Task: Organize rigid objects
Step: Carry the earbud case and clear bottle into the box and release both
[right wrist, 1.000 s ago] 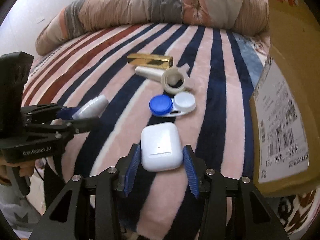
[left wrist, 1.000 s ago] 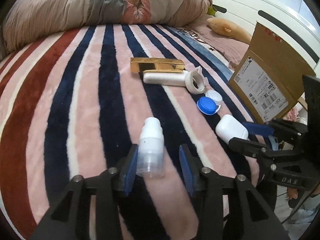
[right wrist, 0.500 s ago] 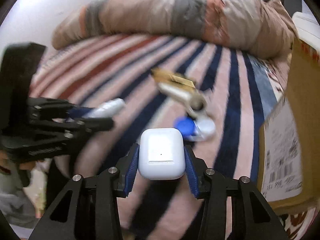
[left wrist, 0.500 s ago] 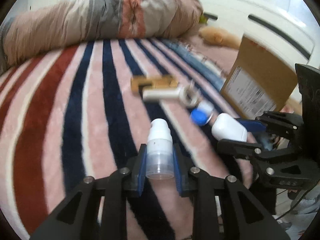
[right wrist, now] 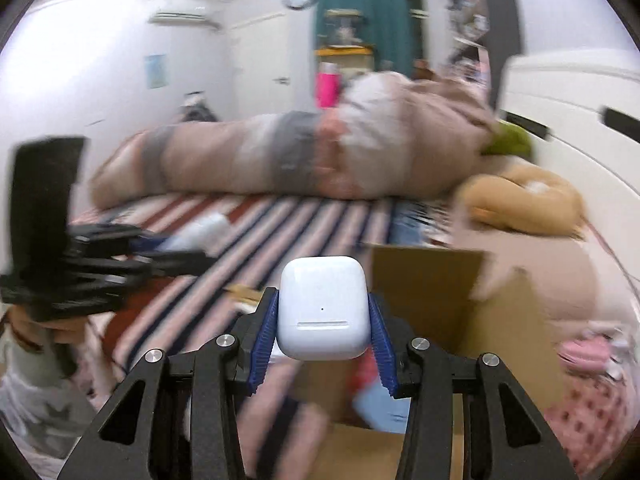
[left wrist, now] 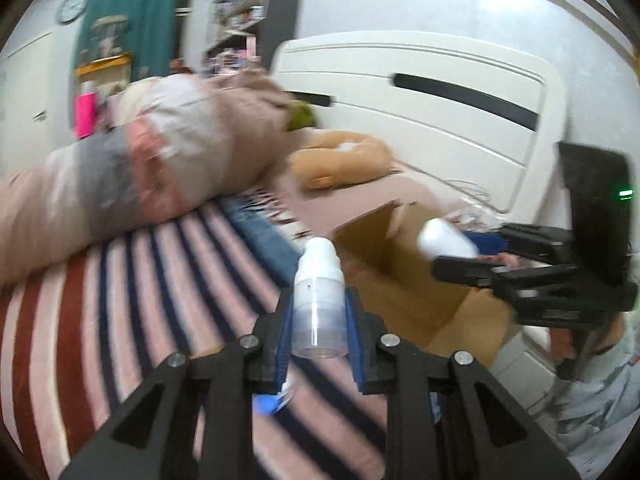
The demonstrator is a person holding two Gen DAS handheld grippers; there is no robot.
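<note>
My left gripper (left wrist: 319, 320) is shut on a small white bottle with a clear cap (left wrist: 319, 296) and holds it in the air above the striped blanket (left wrist: 120, 304). My right gripper (right wrist: 322, 332) is shut on a white earbuds case (right wrist: 322, 312), lifted above the open cardboard box (right wrist: 436, 304). The box also shows in the left wrist view (left wrist: 400, 280), to the right of the bottle. The right gripper with the case (left wrist: 444, 242) shows there over the box. The left gripper shows blurred at the left of the right wrist view (right wrist: 172, 252).
A rolled quilt (left wrist: 140, 176) lies across the far side of the bed. A tan plush toy (left wrist: 340, 160) lies near the white headboard (left wrist: 440, 108). A blue lens case (left wrist: 272, 402) peeks out under my left fingers. Both views are motion-blurred.
Both grippers have lifted their objects off the blanket and swung up and right toward the cardboard box. The gold bar and tape roll have dropped out of view.
</note>
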